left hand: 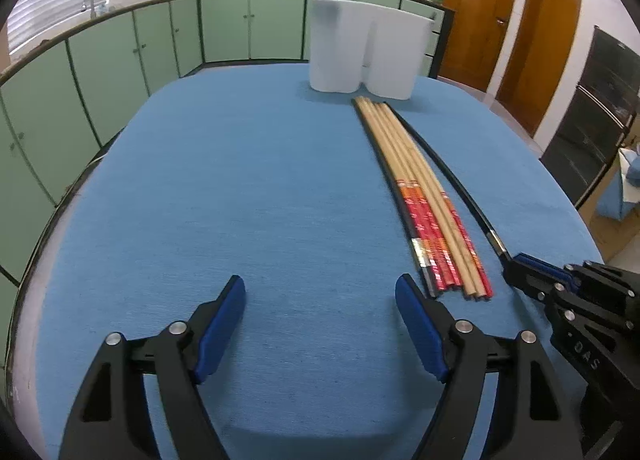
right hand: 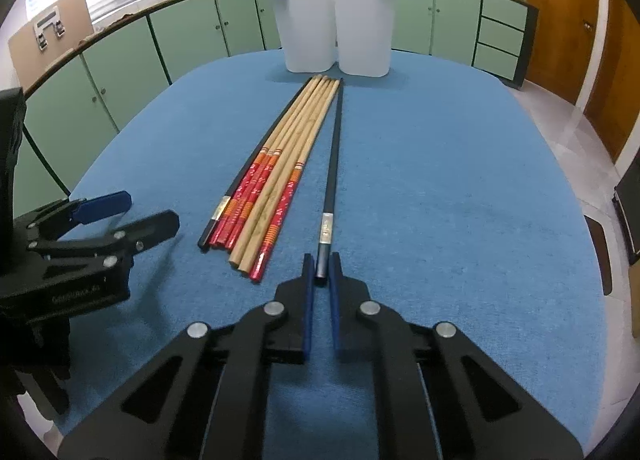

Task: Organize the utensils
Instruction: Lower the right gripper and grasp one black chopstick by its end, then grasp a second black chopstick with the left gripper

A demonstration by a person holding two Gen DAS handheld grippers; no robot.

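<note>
A bundle of wooden and red-patterned chopsticks (right hand: 276, 176) lies on the blue tablecloth, with one black chopstick along its left side. A separate black chopstick (right hand: 332, 176) lies to the right of the bundle. My right gripper (right hand: 321, 266) is shut on the near end of that black chopstick. A white two-compartment holder (right hand: 336, 32) stands upright at the far end. My left gripper (left hand: 320, 296) is open and empty above bare cloth, left of the bundle (left hand: 420, 196). The right gripper (left hand: 516, 266) shows at the right, on the black chopstick (left hand: 452, 176).
The table has a blue cloth (right hand: 460, 200) with rounded edges. Green kitchen cabinets (right hand: 200, 32) run behind it, with pots on the counter. Wooden doors (left hand: 516, 20) and a black oven (left hand: 596, 108) stand to the right.
</note>
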